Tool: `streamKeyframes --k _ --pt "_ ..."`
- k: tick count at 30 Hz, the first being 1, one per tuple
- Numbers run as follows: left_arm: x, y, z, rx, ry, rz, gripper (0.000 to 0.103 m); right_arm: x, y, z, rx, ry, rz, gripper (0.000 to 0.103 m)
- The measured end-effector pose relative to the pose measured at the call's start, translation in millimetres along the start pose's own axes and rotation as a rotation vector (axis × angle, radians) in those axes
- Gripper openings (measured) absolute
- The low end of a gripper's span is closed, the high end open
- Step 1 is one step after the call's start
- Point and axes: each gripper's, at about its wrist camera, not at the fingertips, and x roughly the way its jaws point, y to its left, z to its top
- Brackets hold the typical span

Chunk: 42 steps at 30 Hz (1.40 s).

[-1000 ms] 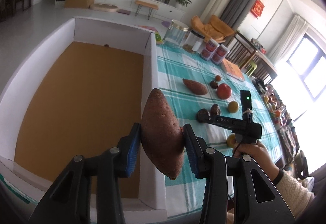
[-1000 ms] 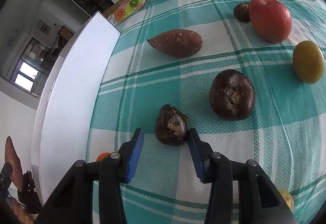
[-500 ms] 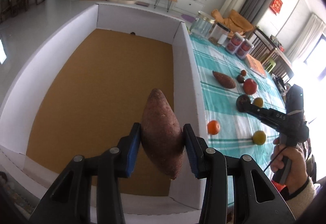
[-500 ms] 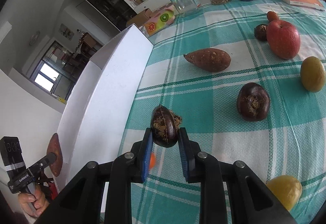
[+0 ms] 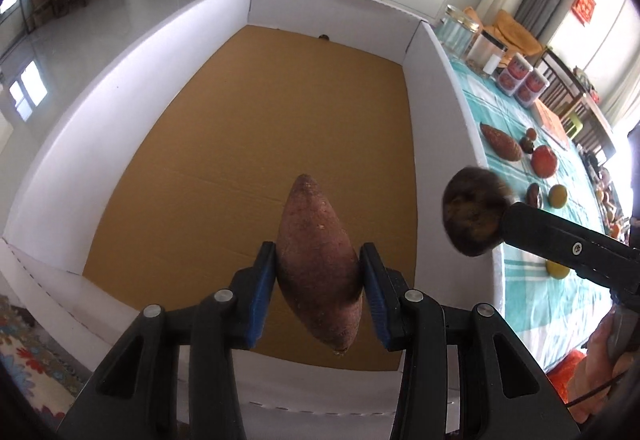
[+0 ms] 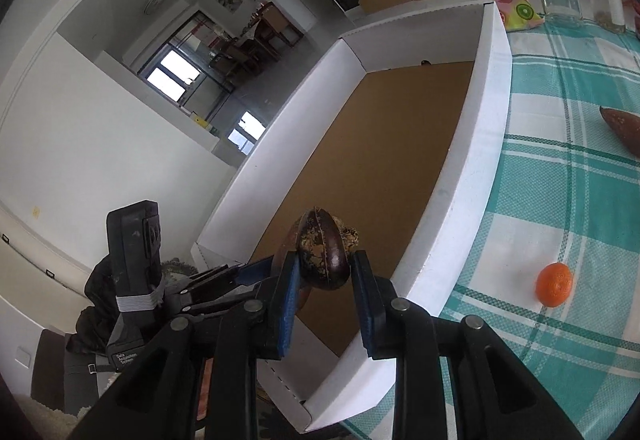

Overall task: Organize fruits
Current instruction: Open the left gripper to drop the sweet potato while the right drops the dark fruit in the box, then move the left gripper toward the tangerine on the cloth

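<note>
Left gripper point(image 5: 319, 274) opening around the sweet potato point(image 5: 318, 268); right gripper point(image 6: 325, 274) opening around a dark fruit point(image 6: 323, 254) (both above the box point(image 5: 450, 112)).

Daylight from the windows point(image 5: 612, 12) at two o'clock in my left wrist view washes that corner to near white, while the white box wall point(image 5: 104, 96) and its brown floor are evenly lit with only soft shadow. In my right wrist view the far windows point(image 6: 174, 74) at ten o'clock blow out, and the checked tablecloth point(image 6: 580, 168) stays bright. Both fisheye frames bend straight edges and darken to black at the corners; the dark round fruit point(image 5: 474, 216) at three o'clock is motion-blurred.
</note>
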Motion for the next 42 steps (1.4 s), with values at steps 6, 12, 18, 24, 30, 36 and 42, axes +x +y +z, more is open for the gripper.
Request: streamKeyframes --k 6,12,18,24,30,36,42 --pt "-26.3 -12.4 0.7 0.038 -0.132 0.028 0.085 -64.3 -21.5 -23.3 -0.009 -0.188 -0.133 0.071" --pt "-38.3 -63.4 7.3 0.133 -0.251 -0.081 0.085 -139.6 -67.5 -82.8 -0.016 -0.369 -0.458 0.088" --pt "-8.9 -119.8 2.0 0.297 -0.251 -0.034 0.086 -207.9 -150.8 -143.8 0.155 -0.464 -0.844 0.089" --pt "-7.0 -150.8 -12.8 0.422 -0.261 0.068 0.086 -271.6 -226.1 -176.1 0.433 -0.556 -0.932 0.089" --pt "-8.7 -159.5 -19.0 0.410 -0.223 0.067 0.086 -288.5 -273.0 -182.4 0.620 -0.601 -0.937 0.089" --pt "-6.6 -169.1 -28.0 0.429 -0.216 0.101 0.086 -270.4 -289.6 -171.6 0.616 -0.550 -0.990 0.089" --pt "-19.2 -166.4 -25.3 0.370 -0.293 0.156 0.086 -263.6 -281.5 -168.7 0.565 -0.538 -1.019 0.089"
